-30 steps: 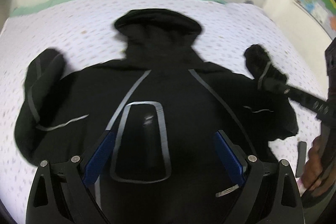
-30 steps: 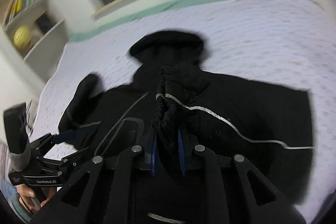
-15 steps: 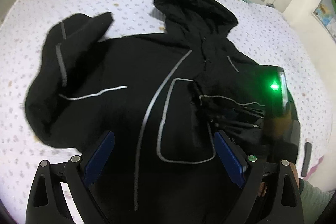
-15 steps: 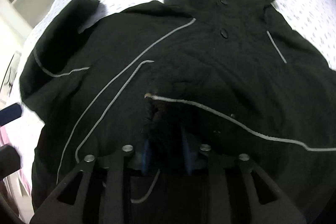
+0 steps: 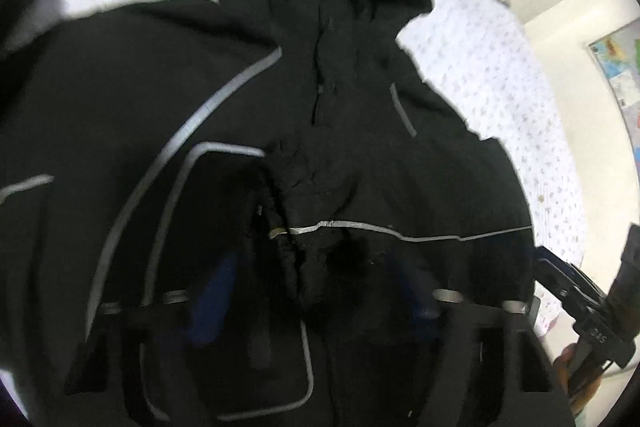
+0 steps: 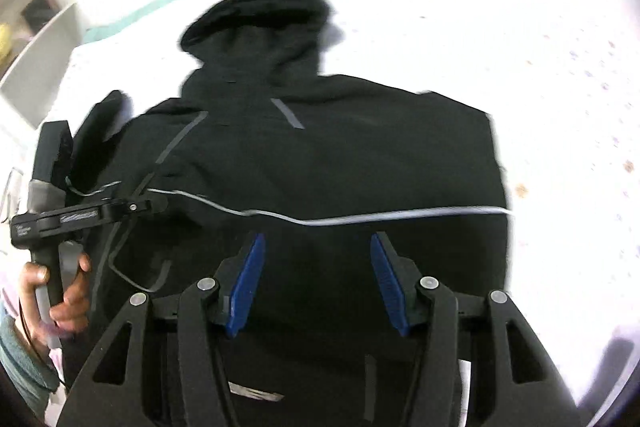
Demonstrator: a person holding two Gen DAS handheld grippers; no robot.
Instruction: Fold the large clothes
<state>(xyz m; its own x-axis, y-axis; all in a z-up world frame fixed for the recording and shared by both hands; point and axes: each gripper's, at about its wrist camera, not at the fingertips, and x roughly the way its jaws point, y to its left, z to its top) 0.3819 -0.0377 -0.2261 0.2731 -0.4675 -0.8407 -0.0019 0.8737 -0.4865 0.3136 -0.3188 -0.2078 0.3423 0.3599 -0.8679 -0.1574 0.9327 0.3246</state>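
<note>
Blue pads framed nothing as my right gripper (image 6: 316, 283) hovered with jaws opening over the black jacket (image 6: 340, 155), while my left gripper (image 5: 316, 303), its jaws closing, hung blurred over the bunched sleeve cuff (image 5: 304, 227), contact impossible to tell. The jacket lay flat on the dotted bedsheet (image 6: 560, 67), hood away from me, right sleeve folded across its chest. It looked soft, bulky and rather slick, so I judged seams and cuffs the surest holds.
</note>
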